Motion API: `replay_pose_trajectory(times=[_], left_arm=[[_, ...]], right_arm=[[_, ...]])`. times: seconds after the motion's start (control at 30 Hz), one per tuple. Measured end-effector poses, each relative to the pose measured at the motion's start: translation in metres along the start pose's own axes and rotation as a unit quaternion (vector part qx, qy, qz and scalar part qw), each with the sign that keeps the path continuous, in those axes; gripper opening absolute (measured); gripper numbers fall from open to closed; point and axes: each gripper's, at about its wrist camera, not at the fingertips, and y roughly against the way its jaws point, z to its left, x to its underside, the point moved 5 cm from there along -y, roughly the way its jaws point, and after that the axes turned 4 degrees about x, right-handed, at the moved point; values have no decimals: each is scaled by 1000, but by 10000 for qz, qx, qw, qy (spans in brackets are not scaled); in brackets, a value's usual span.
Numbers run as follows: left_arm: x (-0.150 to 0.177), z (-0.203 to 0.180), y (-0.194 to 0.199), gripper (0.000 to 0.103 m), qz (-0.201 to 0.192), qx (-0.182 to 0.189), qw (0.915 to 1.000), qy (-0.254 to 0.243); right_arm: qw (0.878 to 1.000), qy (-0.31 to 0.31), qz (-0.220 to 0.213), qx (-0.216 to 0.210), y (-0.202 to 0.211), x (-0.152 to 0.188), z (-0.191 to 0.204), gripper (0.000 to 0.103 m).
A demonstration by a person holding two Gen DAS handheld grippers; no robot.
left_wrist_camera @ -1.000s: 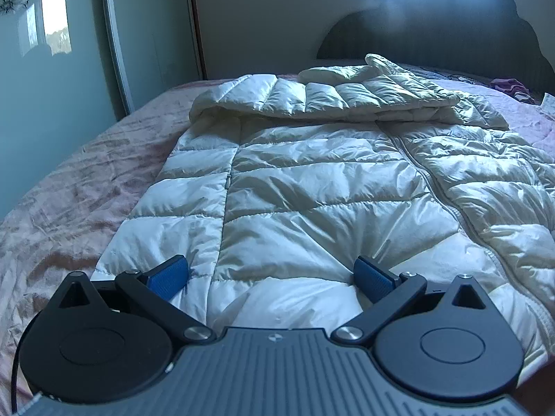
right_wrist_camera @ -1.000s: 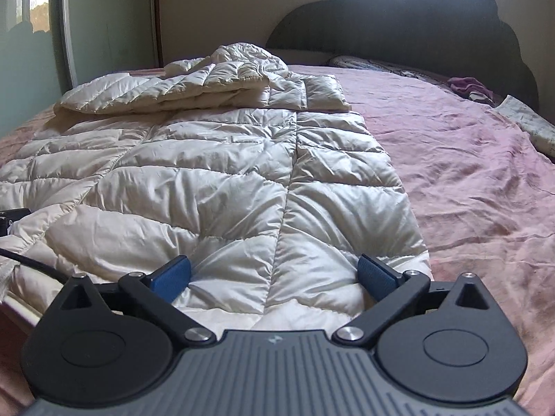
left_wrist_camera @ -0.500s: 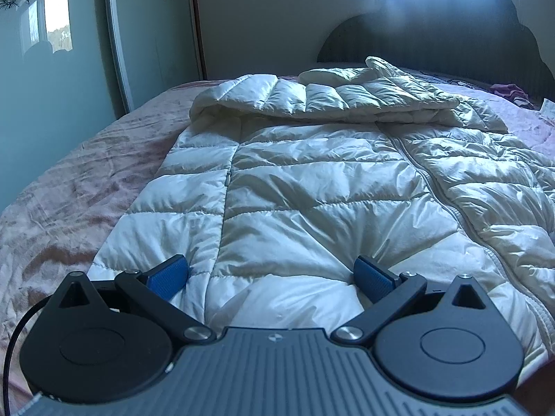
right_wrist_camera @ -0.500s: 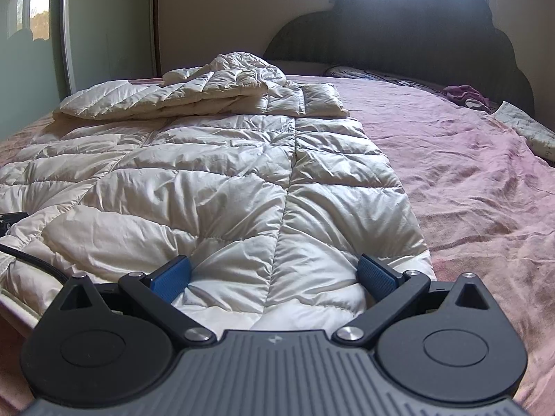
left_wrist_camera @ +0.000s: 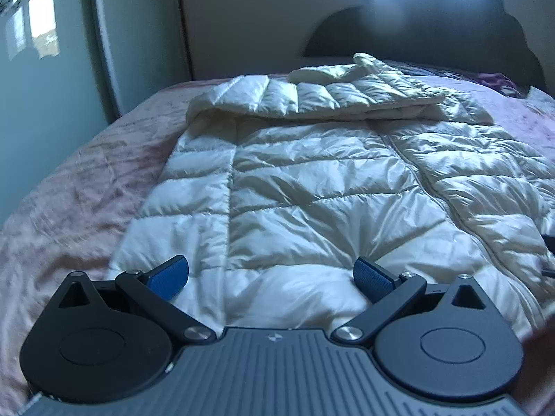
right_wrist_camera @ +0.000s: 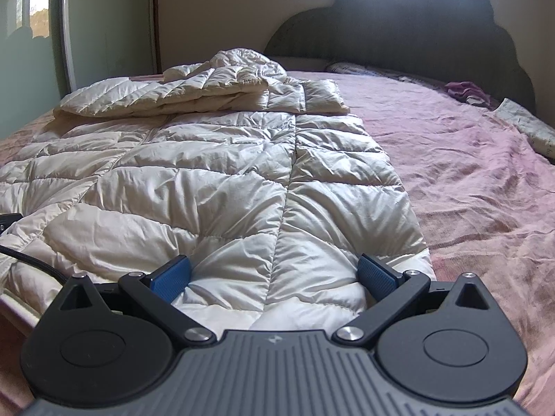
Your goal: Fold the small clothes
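Note:
A cream quilted puffer jacket (left_wrist_camera: 312, 190) (right_wrist_camera: 215, 187) lies flat on the bed, front up, with its zip running away from me. Its sleeves and hood are folded across the far end in a heap (left_wrist_camera: 329, 93) (right_wrist_camera: 194, 90). My left gripper (left_wrist_camera: 270, 275) stands open over the left part of the near hem, its blue pads (left_wrist_camera: 168, 275) wide apart with the hem fabric lying between them. My right gripper (right_wrist_camera: 274, 277) stands open the same way over the right corner of the hem, blue pads (right_wrist_camera: 378, 277) spread, fabric between them.
The pink bedspread (right_wrist_camera: 468, 190) stretches bare to the jacket's right and left (left_wrist_camera: 79, 201). A dark scalloped headboard (right_wrist_camera: 399, 38) closes the far end, with a purple cloth (right_wrist_camera: 464, 92) near it. A mirrored wardrobe door (left_wrist_camera: 45, 69) stands on the left. A black cable (right_wrist_camera: 31, 260) crosses the hem.
Both wrist views have tilted and risen slightly, so the jacket sits a bit lower in frame. Both grippers stay open at the hem; the jacket has not moved.

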Motion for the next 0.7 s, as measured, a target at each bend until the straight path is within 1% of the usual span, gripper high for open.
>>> replay_pose_trajectory(times=[0.07,0.13,0.23,0.3,0.37,0.5,0.6,0.7], left_arm=[[-1,9,13,103,-69,101,9999,-76],[0,21,25,103,-93,295,9994,-135],[2,42,42,103,-93,560,9984,-48],[4,55,48,103,-17,638,9980,6],[7,67,52,103,45,708,9975,73],[17,83,47,103,303,993,9934,482],[22,95,42,102,410,1079,9894,880],[24,101,40,102,505,1411,9804,1282]], right_arm=[[9999,-66,51,-99,4,-2,-3,103],[9993,-257,3,-260,14,-6,-10,103],[9969,-584,-12,-525,28,-12,-26,103],[9957,-727,-30,-568,37,-17,-41,103],[9955,-810,-54,-487,44,-21,-55,103],[9947,-955,60,-370,52,-19,-83,103],[9909,-1243,229,-463,51,-12,-98,103],[9838,-1593,490,-661,46,0,-107,103]])
